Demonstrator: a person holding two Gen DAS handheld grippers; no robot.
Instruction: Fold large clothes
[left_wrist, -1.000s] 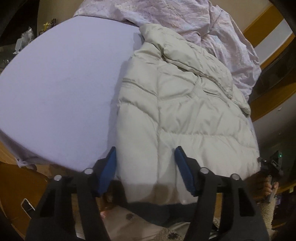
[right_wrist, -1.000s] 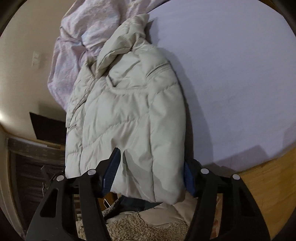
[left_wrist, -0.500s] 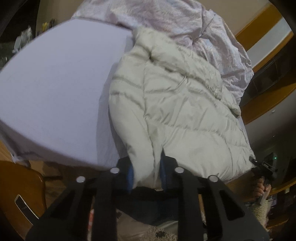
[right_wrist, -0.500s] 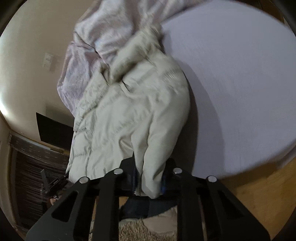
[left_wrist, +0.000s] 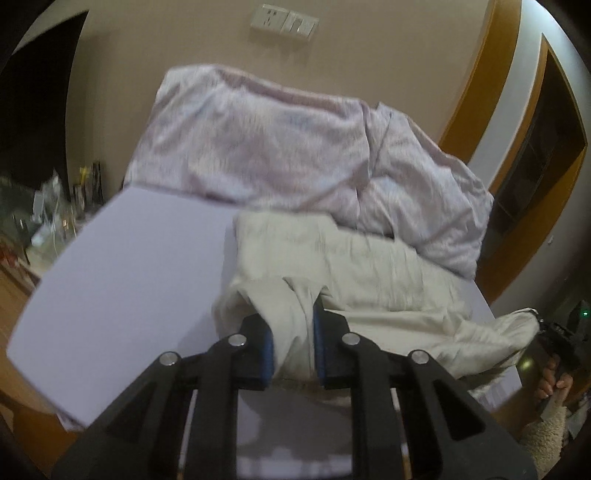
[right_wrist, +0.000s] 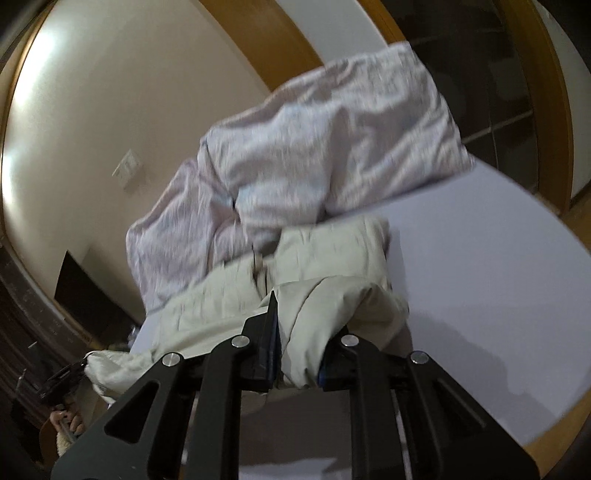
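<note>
A cream puffer jacket (left_wrist: 369, 269) lies on a bed with a lavender sheet (left_wrist: 129, 266). My left gripper (left_wrist: 293, 343) is shut on one corner of the jacket's hem and holds it lifted, so the lower part doubles toward the collar. My right gripper (right_wrist: 297, 350) is shut on the other hem corner of the jacket (right_wrist: 325, 258), also lifted above the sheet (right_wrist: 480, 277). The right gripper also shows at the far right of the left wrist view (left_wrist: 554, 336), holding the jacket's edge.
A crumpled pale pink quilt (left_wrist: 295, 147) is heaped at the head of the bed, just behind the jacket, and shows in the right wrist view (right_wrist: 314, 147). A beige wall with a switch plate (left_wrist: 284, 22) stands behind. Wooden bed frame and floor lie below the near edge.
Both grippers went from open astride the hem to shut on it, then rose and moved forward, carrying the hem up over the jacket toward the collar.
</note>
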